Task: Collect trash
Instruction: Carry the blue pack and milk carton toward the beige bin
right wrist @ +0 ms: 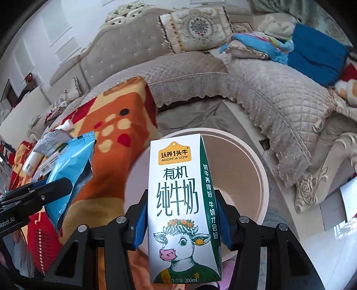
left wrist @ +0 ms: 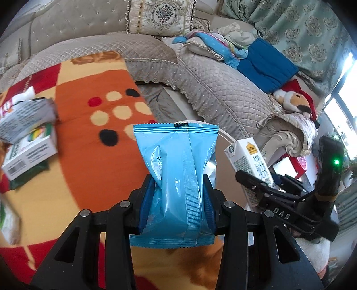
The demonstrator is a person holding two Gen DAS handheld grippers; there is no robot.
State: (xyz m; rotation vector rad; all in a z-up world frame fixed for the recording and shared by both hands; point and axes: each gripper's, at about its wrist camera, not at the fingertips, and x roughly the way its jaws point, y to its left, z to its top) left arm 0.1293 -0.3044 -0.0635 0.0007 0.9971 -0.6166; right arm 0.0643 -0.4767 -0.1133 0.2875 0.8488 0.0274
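— Blue foil is seen pinched at the waist: the blue snack wrapper (left wrist: pixel 176 176) is clamped between the jaws of the left gripper (left wrist: pixel 176 200). What is held on the other side?

— A milk carton (right wrist: pixel 181 207) is gripped upright by the right gripper (right wrist: pixel 181 212), its jaws pressed against both sides. Just behind it, the beige bin (right wrist: pixel 250 178) is seen with its mouth open, and nothing can be made out inside.

— So two pieces are collected but not yet dropped?

— That is judged so. More is left: a white box (left wrist: pixel 31 154) and a grey crumpled packet (left wrist: pixel 24 120) lie on the orange patterned blanket (left wrist: pixel 93 156). Farther back, a quilted beige sofa (left wrist: pixel 223 89) is seen, with an embroidered cushion (left wrist: pixel 160 15) and a folded blue cloth (left wrist: pixel 265 64) laid on it.
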